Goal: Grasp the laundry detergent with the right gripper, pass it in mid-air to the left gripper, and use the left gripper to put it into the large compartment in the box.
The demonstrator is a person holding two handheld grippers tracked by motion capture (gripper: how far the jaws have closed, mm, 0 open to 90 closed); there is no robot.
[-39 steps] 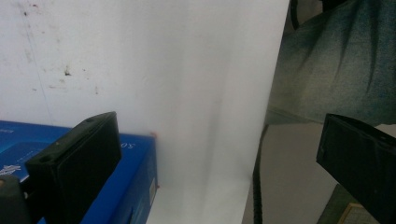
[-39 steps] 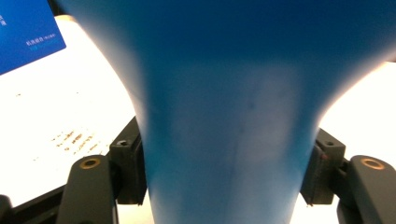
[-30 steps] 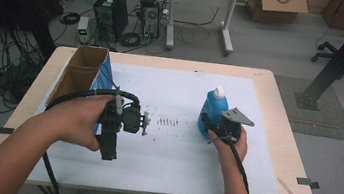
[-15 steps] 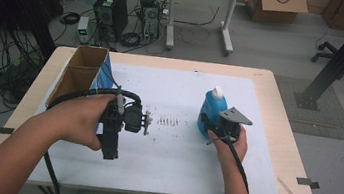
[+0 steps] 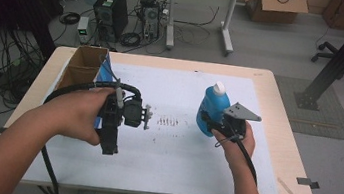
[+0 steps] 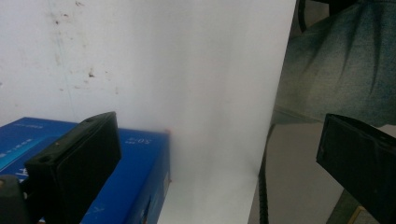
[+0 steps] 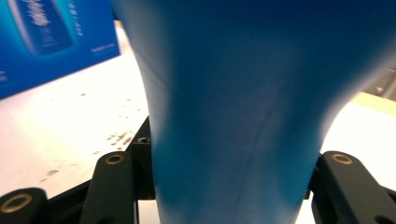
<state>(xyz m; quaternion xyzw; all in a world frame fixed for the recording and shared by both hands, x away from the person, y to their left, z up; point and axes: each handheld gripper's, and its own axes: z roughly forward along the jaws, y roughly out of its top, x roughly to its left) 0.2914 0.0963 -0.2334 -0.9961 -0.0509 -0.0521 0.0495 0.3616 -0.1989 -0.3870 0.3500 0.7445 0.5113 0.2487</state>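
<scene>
Right gripper view: my right gripper [image 5: 214,124] clamps the bottle [image 7: 243,116]; left gripper [image 6: 219,168] jaws gape beside the box [image 6: 140,186].

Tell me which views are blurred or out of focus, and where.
Right gripper view: the blue bottle sits so close between the jaws that its surface is a soft blur, while the jaws look sharper. Left gripper view: the white mat is hazy, the blue box edge soft. High view: evenly lit and sharp, with the right gripper at the bottle.

You are seeing even, soft overhead light; the blue bottle [image 7: 238,112] is blurring close against your right tongs' camera.
</scene>
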